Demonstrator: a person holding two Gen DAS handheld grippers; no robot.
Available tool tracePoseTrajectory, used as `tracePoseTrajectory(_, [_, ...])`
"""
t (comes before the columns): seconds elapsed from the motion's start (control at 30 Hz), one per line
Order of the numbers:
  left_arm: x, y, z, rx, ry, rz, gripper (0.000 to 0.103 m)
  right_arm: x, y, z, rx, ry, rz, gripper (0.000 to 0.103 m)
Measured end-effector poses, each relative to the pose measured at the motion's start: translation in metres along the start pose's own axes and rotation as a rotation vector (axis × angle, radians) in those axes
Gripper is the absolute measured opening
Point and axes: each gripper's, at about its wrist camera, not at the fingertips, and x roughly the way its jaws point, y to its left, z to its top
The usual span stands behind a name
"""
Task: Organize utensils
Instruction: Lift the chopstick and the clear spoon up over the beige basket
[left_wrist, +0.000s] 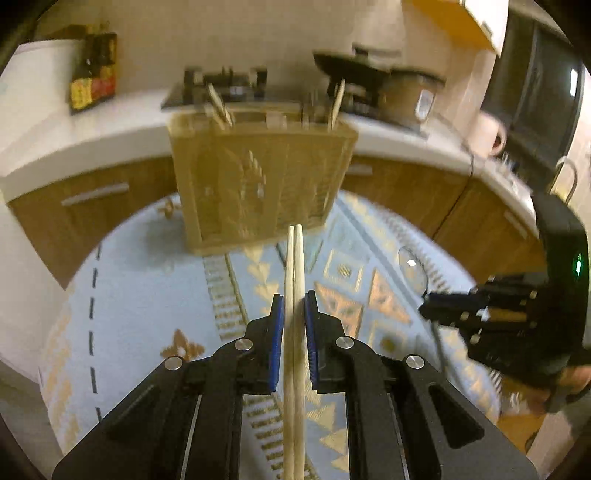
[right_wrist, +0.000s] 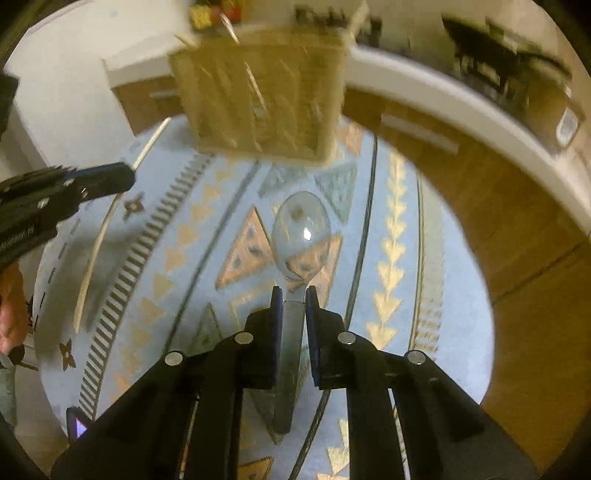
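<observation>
Centre bottom of the left wrist view: left gripper (left_wrist: 294, 310), blue pads closed on a pair of pale wooden chopsticks (left_wrist: 294, 266), which lie side by side and run straight up the frame past the fingertips. Beyond their tips, upper centre: a woven tan utensil holder (left_wrist: 258, 177), blurred, standing on the patterned light-blue cloth (left_wrist: 147, 288) that covers the surface; a few wooden sticks (left_wrist: 218, 105) poke from its top compartments, contents otherwise unclear. Right edge of the same view: right gripper (left_wrist: 424, 301), seen from the side, with the bowl of a metal spoon (left_wrist: 412, 267) ahead of it.

Centre bottom of the right wrist view: right gripper (right_wrist: 294, 295), jaws narrow, clamped on the spoon's (right_wrist: 301, 236) flat handle, bowl pointing up the frame over the cloth (right_wrist: 443, 277). Utensil holder (right_wrist: 262, 92) at upper centre, blurred. Left edge: left gripper (right_wrist: 125, 175), with the chopsticks (right_wrist: 107, 229) seen as a pale curved line.
</observation>
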Motion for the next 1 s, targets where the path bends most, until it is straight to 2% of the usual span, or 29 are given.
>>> tracePoseTrajectory(0.23, [-0.045, 0.002, 0.025, -0.04, -0.245, -0.023, 0.009, -0.042, 0.01, 0.024, -0.018, -0.189, 0.051, 0.01])
tracePoseTrajectory(0.47, [-0.077, 0.007, 0.06, -0.073, -0.443, -0.036, 0.01, -0.082, 0.005, 0.057, 0.013, -0.398, 0.103, 0.01])
tracePoseTrajectory(0.67, [-0.08, 0.006, 0.101, -0.091, -0.595, -0.058, 0.01, -0.092, -0.014, 0.099, 0.077, -0.539, 0.147, 0.01])
tracePoseTrajectory(0.83, [-0.068, -0.004, 0.128, -0.069, -0.73, -0.042, 0.01, -0.089, -0.03, 0.127, 0.116, -0.672, 0.086, 0.01])
tracePoseTrajectory(1.0, [-0.042, -0.01, 0.147, -0.064, -0.808, -0.005, 0.01, -0.074, -0.055, 0.153, 0.198, -0.731, 0.088, 0.01])
